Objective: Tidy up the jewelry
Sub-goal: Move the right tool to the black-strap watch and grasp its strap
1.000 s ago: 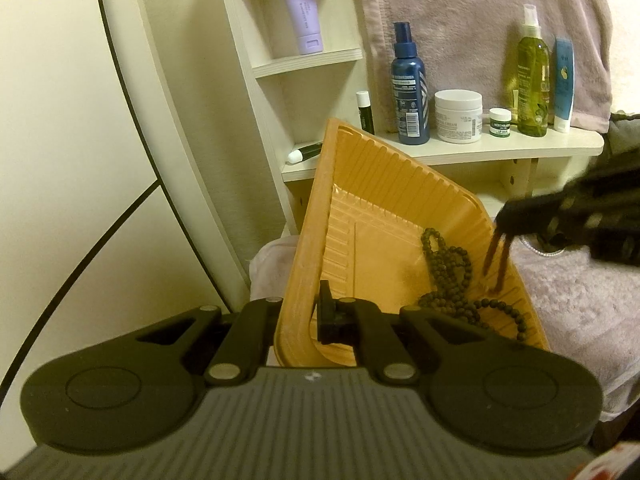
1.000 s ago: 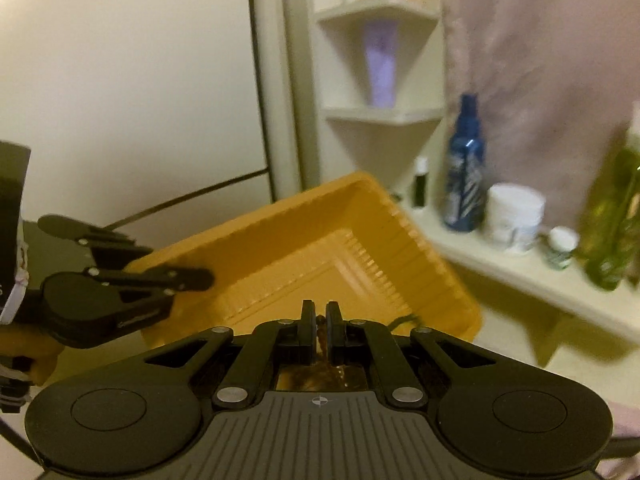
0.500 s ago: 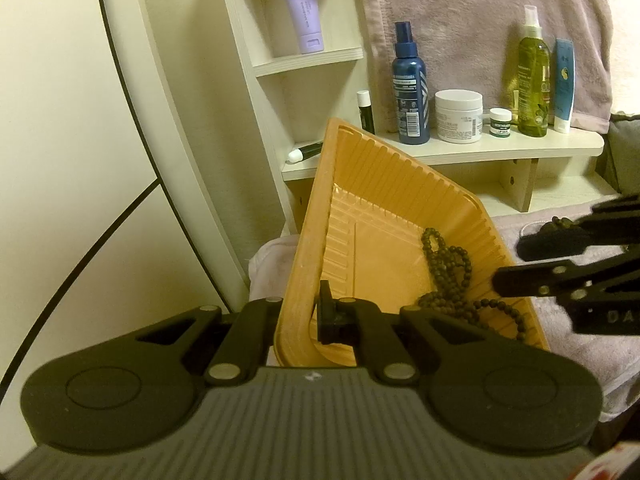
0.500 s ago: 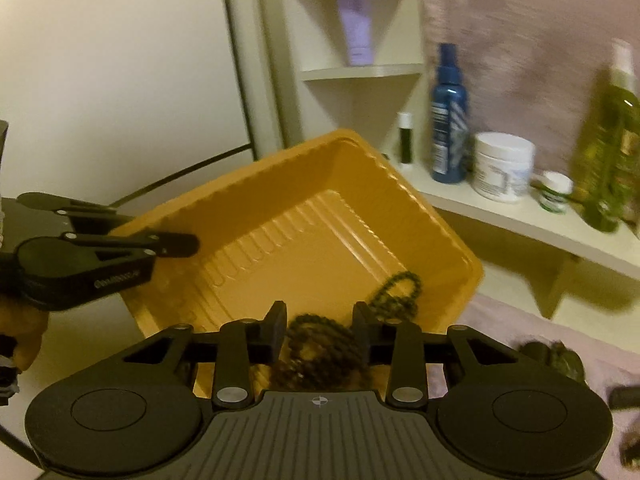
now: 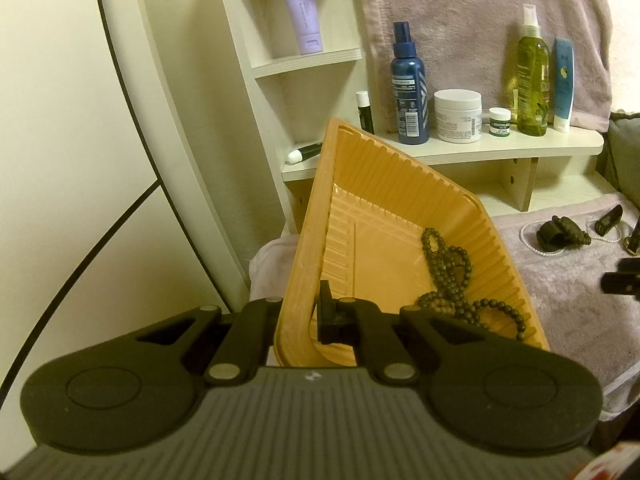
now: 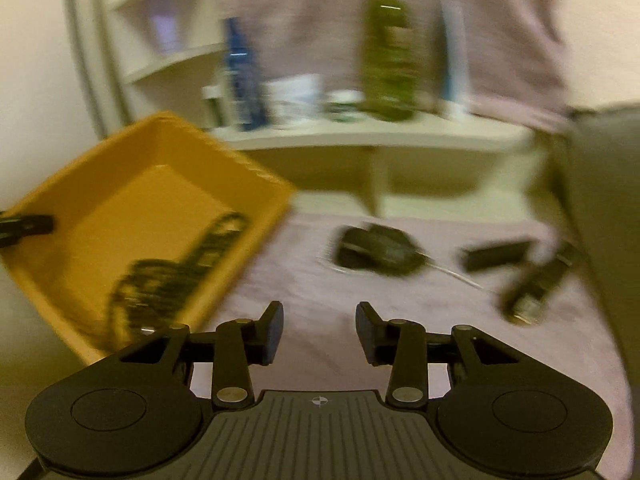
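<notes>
We keep the left tongs (image 5: 298,316) clamped on the orange tray (image 5: 316,216) rim, tilting it so the dark bead necklace (image 5: 448,280) settles inside. Our right tongs (image 6: 319,332), jaws just opened and empty, face the remaining jewelry (image 6: 376,254) on the towel (image 6: 304,280).

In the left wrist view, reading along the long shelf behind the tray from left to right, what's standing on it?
Black lip balm stick → dark blue spray bottle → white cream jar → small green-labelled pot → yellow-green spray bottle → blue tube.
</notes>
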{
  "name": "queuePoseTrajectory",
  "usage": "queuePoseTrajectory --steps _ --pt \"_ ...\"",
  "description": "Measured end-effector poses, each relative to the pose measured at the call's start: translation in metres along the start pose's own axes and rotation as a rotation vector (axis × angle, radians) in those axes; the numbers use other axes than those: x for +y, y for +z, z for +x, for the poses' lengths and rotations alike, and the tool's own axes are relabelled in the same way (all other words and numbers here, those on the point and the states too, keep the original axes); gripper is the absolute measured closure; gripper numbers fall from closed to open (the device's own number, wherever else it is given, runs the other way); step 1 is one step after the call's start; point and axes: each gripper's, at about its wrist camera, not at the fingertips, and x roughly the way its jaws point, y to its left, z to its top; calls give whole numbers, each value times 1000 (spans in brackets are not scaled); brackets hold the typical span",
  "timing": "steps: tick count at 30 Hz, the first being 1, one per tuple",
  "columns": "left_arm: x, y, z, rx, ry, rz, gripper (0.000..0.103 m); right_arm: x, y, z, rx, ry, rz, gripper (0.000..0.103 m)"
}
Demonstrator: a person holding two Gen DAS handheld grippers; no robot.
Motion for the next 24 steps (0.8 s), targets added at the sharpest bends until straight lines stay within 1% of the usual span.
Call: queuePoseTrajectory --steps 3,6,11,16,21,24 --pt "0 0 0 0 0 2 98 -25 -8 -8 -18 -97 44 62" --pt "0 0 0 1 -1 2 98 -50 -12 -14 -27 -171 96 62" --pt "1 0 0 2 1 3 98 -72 -6 -17 -49 -248 117 62" --pt "1 1 1 5 3 6 98 -82 5 -5 -54 -262 122 62" --pt "1 1 1 5 3 5 98 -89 11 17 -32 -285 157 62" --pt "1 1 1 5 3 6 98 -90 12 24 -23 -283 160 63"
